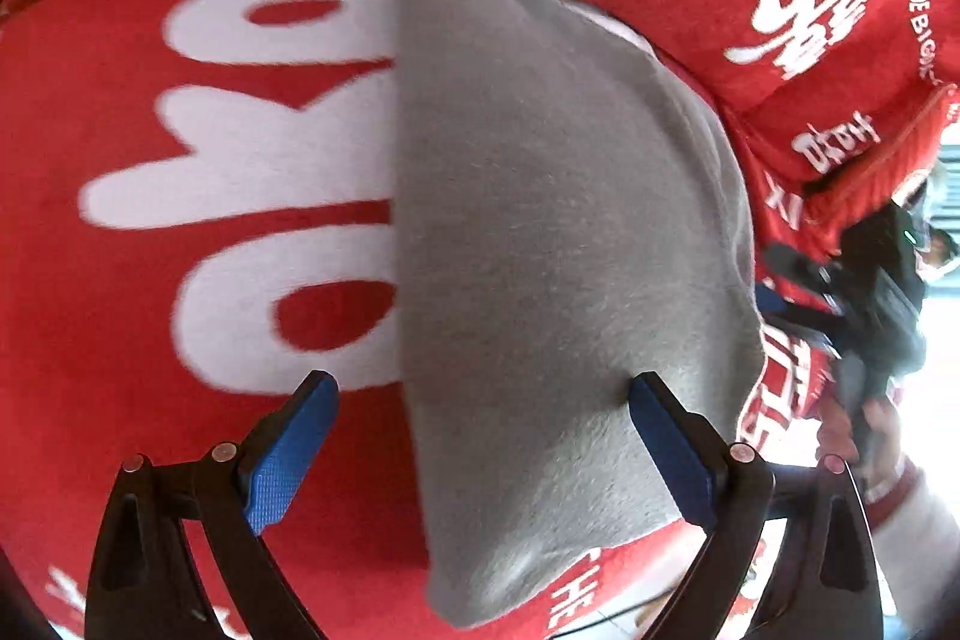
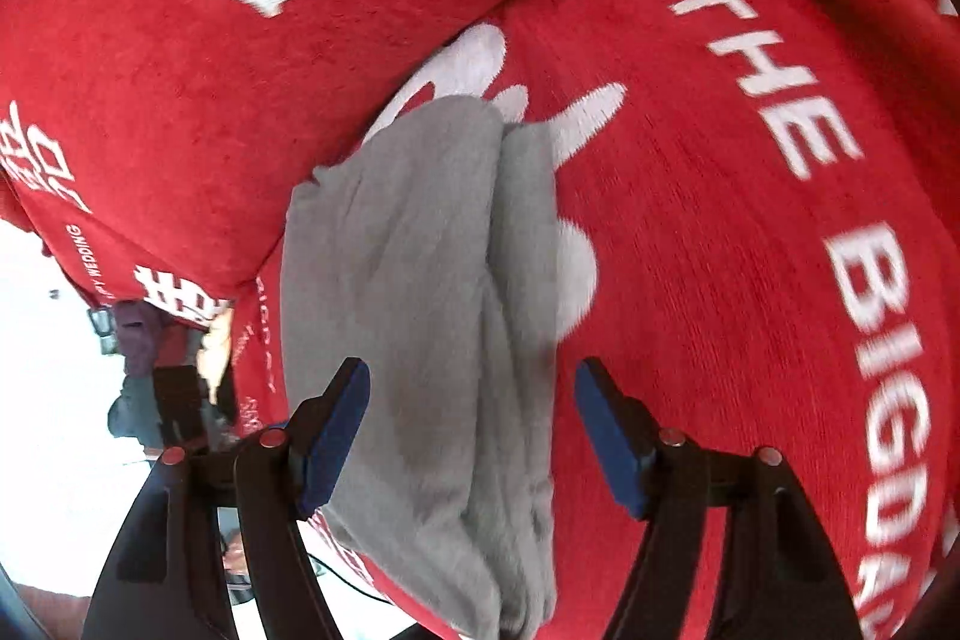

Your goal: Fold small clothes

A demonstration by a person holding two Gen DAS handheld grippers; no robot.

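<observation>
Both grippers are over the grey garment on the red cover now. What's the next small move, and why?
Probably lower the right gripper and close it on the near edge of the grey garment. Its jaws stand open around the folded layers without pinching them, and the left gripper is open too, so nothing holds the cloth on the red cover yet.

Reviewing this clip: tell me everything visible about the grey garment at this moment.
The grey garment is a plain, soft knit-looking piece, folded into a long narrow bundle with layered edges and creases visible in the right wrist view. It lies on the red cover with white lettering, near the seat's edge. Neither open tool grips it, though the left tool's right pad looks close to it or touching.
</observation>
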